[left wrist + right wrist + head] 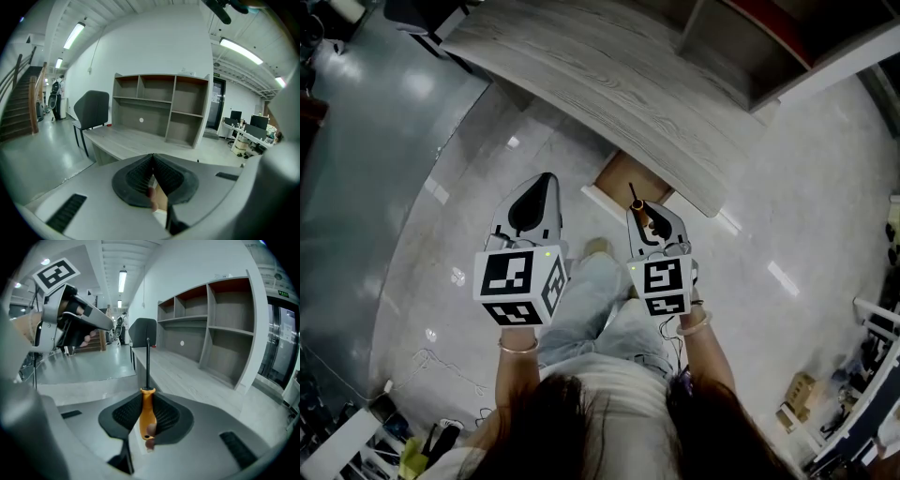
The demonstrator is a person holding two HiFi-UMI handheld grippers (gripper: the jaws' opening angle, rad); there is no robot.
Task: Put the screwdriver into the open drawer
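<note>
Grey surface (609, 94) overhangs the open drawer (614, 176), directly ahead of the right claw (643, 216). It clamps the screwdriver (147, 413), shaft pointing forward. The left claw (534, 190) is closed and empty.

Desk edge (670, 169) over open drawer (623, 180)

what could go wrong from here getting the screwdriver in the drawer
1. The right gripper clamps only the handle of the orange-handled screwdriver. Its long black shaft sticks out ahead, so the tip could strike the grey wooden desk, which overhangs the drawer.
2. Only a small part of the open brown drawer shows past the desk edge. An early release would likely drop the tool on the glossy floor.
</note>
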